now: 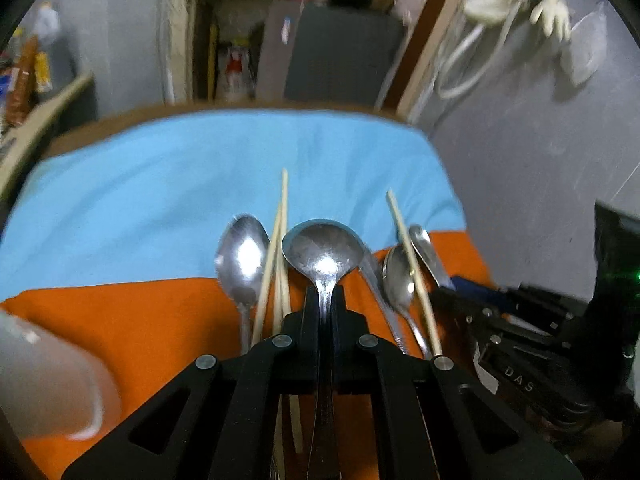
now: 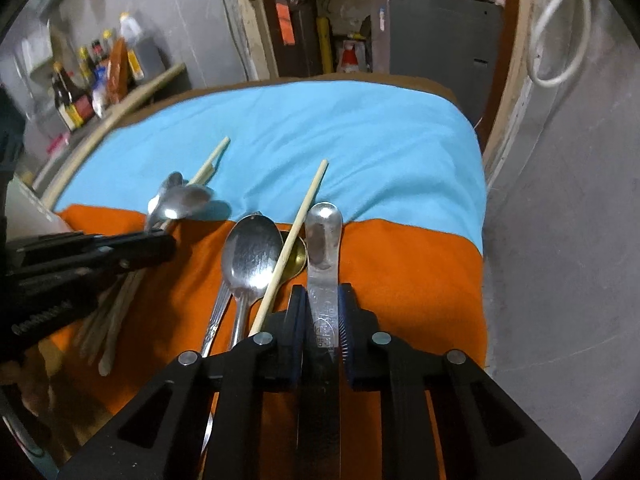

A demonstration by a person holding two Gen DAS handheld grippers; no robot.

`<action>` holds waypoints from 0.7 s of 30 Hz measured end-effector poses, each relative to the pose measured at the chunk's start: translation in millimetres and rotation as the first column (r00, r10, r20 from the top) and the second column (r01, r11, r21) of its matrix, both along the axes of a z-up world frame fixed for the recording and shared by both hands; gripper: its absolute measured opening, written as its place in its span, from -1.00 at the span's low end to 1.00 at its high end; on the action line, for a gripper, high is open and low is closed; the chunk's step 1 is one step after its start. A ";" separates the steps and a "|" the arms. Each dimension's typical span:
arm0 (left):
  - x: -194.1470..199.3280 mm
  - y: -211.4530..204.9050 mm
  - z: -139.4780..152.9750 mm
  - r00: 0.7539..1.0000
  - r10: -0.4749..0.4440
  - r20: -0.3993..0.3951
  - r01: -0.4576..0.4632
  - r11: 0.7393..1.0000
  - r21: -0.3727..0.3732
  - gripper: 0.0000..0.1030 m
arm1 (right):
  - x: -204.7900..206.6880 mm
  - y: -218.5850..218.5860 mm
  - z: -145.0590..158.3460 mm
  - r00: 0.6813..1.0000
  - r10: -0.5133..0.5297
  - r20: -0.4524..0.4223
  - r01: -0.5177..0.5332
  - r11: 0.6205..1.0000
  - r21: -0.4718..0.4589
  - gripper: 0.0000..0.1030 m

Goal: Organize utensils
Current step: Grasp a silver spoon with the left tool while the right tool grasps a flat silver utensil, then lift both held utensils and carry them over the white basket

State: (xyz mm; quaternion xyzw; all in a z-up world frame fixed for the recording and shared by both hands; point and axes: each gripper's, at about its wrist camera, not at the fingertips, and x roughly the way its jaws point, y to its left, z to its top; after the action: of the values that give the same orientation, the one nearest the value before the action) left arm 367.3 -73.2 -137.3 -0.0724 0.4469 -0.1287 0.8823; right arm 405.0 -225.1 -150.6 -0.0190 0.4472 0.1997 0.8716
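1. A round-bowled spoon [image 1: 322, 256] is clamped by its handle in the left tongs [image 1: 325, 300], its bowl pointed away along the fingers, above the orange cloth [image 1: 140, 320].
2. A flat steel utensil handle [image 2: 323, 240] is gripped in the right tongs [image 2: 322, 312], pointed forward.
3. Other spoons [image 2: 252, 252] and chopsticks [image 2: 292, 240] are seen alongside, overlapping on the orange cloth.
4. "DAS" is read on the right tongs' body.

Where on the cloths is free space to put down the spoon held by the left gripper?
Free: the blue cloth beyond the utensils, and the orange cloth right of the right gripper. Crowded: the orange strip where the blue cloth begins, with spoons and chopsticks around the left gripper.
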 end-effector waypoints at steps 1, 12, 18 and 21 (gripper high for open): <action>-10.9 3.1 7.4 0.999 0.018 0.045 -0.018 1.000 -0.014 -0.95 | -7.0 -2.8 3.2 1.000 0.000 0.029 -0.001 1.000 0.022 -0.74; -72.7 15.5 40.0 0.955 0.114 0.273 -0.088 0.991 -0.106 -0.95 | -77.3 -12.6 35.1 0.949 -0.049 0.310 -0.003 0.986 0.164 -0.74; -87.7 30.6 54.3 0.932 0.131 0.339 -0.086 0.986 -0.143 -0.95 | -92.4 -5.1 56.3 0.913 -0.096 0.396 0.001 0.973 0.232 -0.74; -92.9 41.9 71.3 0.918 0.145 0.368 -0.088 0.982 -0.168 -0.95 | -99.5 1.3 73.1 0.892 -0.104 0.440 -0.018 0.964 0.265 -0.74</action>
State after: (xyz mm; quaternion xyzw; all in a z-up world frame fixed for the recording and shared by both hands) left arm 274.5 -31.3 -66.0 -0.1379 0.2524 -0.1203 0.9502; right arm 305.5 -223.8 -77.5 0.0608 0.2031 0.2278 0.9504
